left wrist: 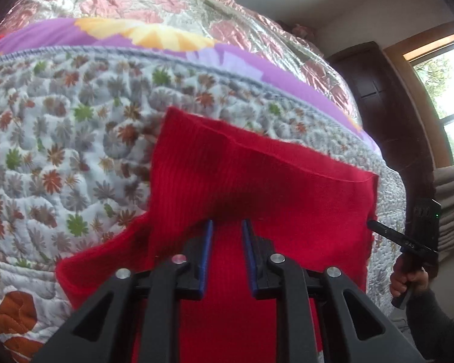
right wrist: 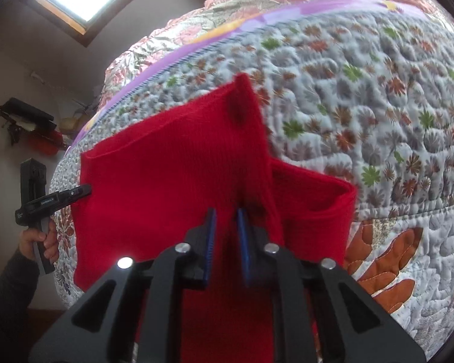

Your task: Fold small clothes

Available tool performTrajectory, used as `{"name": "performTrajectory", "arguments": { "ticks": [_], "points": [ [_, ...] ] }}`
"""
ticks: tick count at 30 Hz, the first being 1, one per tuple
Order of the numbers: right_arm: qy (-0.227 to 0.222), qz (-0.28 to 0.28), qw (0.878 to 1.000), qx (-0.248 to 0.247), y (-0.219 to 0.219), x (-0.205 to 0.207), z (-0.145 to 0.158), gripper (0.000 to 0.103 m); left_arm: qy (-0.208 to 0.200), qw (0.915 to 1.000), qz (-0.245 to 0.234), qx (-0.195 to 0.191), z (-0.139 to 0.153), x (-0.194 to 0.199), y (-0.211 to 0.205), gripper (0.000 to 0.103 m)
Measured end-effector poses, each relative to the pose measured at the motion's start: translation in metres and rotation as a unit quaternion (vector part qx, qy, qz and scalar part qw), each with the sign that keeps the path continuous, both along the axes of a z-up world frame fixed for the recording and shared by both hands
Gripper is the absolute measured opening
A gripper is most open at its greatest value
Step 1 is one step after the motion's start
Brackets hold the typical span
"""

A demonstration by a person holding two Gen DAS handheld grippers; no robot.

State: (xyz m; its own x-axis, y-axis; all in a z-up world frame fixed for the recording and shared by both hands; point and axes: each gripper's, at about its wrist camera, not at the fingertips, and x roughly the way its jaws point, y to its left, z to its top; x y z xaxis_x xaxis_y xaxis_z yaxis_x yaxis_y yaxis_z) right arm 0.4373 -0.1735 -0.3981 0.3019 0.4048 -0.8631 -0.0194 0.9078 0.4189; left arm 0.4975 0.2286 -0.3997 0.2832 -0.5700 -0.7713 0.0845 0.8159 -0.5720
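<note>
The red knit garment (left wrist: 257,181) lies on the flower-print quilt (left wrist: 60,139), by the quilt's side edge nearest the window (left wrist: 448,90); one layer is turned back over the body, its top hem forming a loose open lip, and a sleeve-like flap trails off towards the quilt's near corner with the orange leaf patches.

Your left gripper (left wrist: 227,225) sits low over the cloth, blue pads (left wrist: 207,254) a narrow way apart with red knit bunched and shadowed between the tips; from the right wrist view its tips pinch the garment's side edge, so it reads as clamped on the fabric.

Your right gripper (right wrist: 227,211) has a raised ridge of the same knit running up between its pads (right wrist: 210,242), the cloth pulled into a peak beyond it; from the left wrist view its tips are drawn together on the garment's outer edge, so it too is gripping the cloth.

Your right hand (left wrist: 408,281) wraps the handle beside the quilt's edge, a dark sleeve (left wrist: 432,326) behind it; your left hand (right wrist: 37,242) does the same in the other view.

Along the quilt's far edge runs a grey stitched border, then a purple sheet (left wrist: 60,39) and a shiny floral cover (left wrist: 136,0); off that edge stand a dark wooden cabinet (left wrist: 378,90) and grey curtains (left wrist: 451,205).
</note>
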Motion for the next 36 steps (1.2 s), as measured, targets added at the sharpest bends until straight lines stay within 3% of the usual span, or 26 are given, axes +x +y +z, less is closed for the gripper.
{"name": "performTrajectory", "arguments": {
  "ticks": [2,4,8,10,12,14,15,16,18,19,21,23,25,28,32,35,36],
  "points": [
    [0.010,-0.016,1.000,0.020,-0.010,0.001,-0.005,0.000,-0.001,1.0000,0.009,-0.003,0.001,-0.003,0.005,0.005],
    [-0.004,-0.017,1.000,0.026,-0.006,-0.007,0.012,0.012,-0.022,0.9997,0.006,-0.011,0.020,-0.018,0.007,0.007],
    [0.000,0.051,0.996,0.076,0.038,-0.033,0.029,0.014,-0.041,0.9964,-0.028,-0.069,0.051,-0.071,-0.009,0.008],
    [0.025,0.091,0.991,0.099,0.069,-0.047,0.015,0.014,-0.028,0.9958,-0.051,-0.070,0.041,-0.097,-0.029,0.008],
    [0.041,0.128,0.988,0.082,0.096,-0.056,-0.002,0.014,-0.010,0.9968,-0.071,-0.036,0.016,-0.114,-0.043,0.008],
    [0.048,0.138,0.988,0.057,0.104,-0.062,-0.022,0.006,0.000,0.9976,-0.069,-0.006,-0.010,-0.118,-0.046,0.004],
    [0.047,0.137,0.988,0.052,0.102,-0.062,-0.027,0.000,-0.003,0.9981,-0.061,-0.005,-0.019,-0.119,-0.041,0.002],
    [0.050,0.132,0.988,0.055,0.097,-0.060,-0.031,0.000,-0.004,0.9985,-0.054,-0.010,-0.022,-0.118,-0.039,0.002],
    [0.060,0.117,0.989,0.062,0.088,-0.063,-0.029,0.000,-0.015,0.9985,-0.052,-0.005,-0.012,-0.120,-0.040,0.002],
    [0.058,0.115,0.990,0.061,0.087,-0.067,-0.022,0.006,-0.025,0.9982,-0.053,-0.011,-0.003,-0.123,-0.041,0.003],
    [0.047,0.119,0.989,0.073,0.092,-0.081,-0.006,0.014,-0.047,0.9961,-0.062,-0.040,0.020,-0.136,-0.043,0.007],
    [0.056,0.131,0.985,0.102,0.103,-0.090,0.000,0.014,-0.049,0.9950,-0.069,-0.053,0.027,-0.146,-0.048,0.007],
    [0.071,0.152,0.979,0.113,0.122,-0.099,-0.005,0.014,-0.031,0.9952,-0.075,-0.055,0.023,-0.156,-0.053,0.007],
    [0.097,0.178,0.975,0.091,0.143,-0.114,-0.030,0.014,0.004,0.9969,-0.073,-0.030,-0.003,-0.168,-0.058,0.007],
    [0.105,0.172,0.977,0.071,0.140,-0.126,-0.052,0.000,0.032,0.9974,-0.058,-0.029,-0.035,-0.181,-0.054,0.003],
    [0.101,0.162,0.980,0.064,0.130,-0.134,-0.034,0.005,0.020,0.9973,-0.035,-0.061,-0.023,-0.196,-0.038,0.005],
    [0.088,0.155,0.982,0.062,0.121,-0.136,-0.024,0.012,0.009,0.9971,-0.026,-0.071,-0.014,-0.202,-0.033,0.006]
  ]
}}
